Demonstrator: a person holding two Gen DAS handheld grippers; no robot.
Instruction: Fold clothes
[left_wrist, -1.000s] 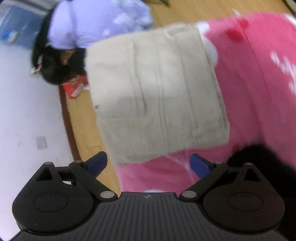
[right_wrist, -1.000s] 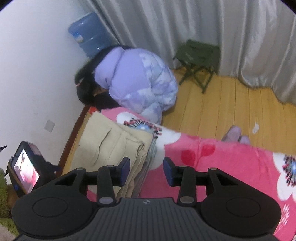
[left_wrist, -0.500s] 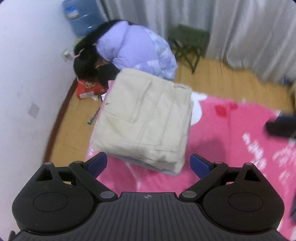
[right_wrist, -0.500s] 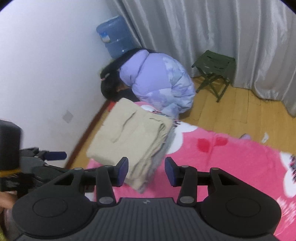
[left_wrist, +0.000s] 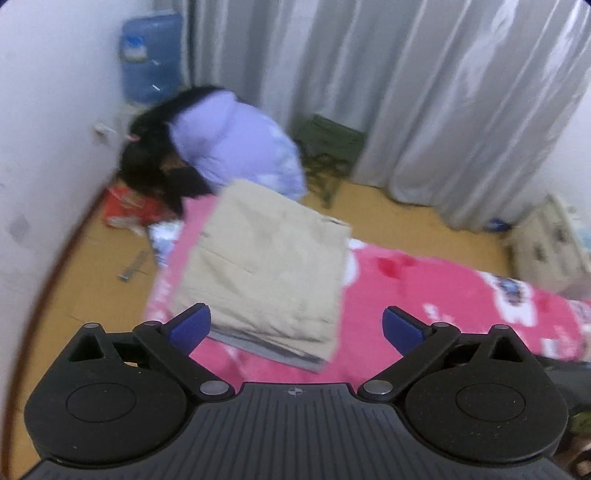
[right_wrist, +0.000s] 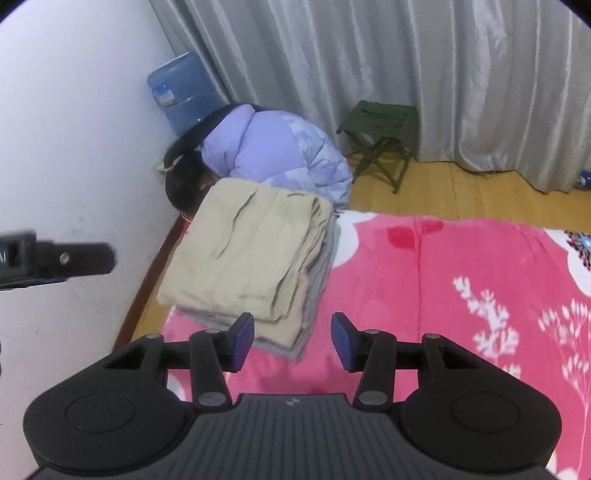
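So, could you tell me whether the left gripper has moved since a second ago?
Yes: the left gripper has drawn back from the beige garment, away from the curtain.

folded clothes (right_wrist: 251, 254): beige over grey
blanket (right_wrist: 424, 280): pink, white flowers, red hearts
jacket (right_wrist: 273, 155): lilac, beyond the blanket
curtain (right_wrist: 406, 55): silver-grey
stool (right_wrist: 380, 122): dark green
water jug (right_wrist: 181, 92): blue

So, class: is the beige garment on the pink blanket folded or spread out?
Folded. The beige garment lies as a compact rectangle with stacked layers at its edge, on the pink blanket.
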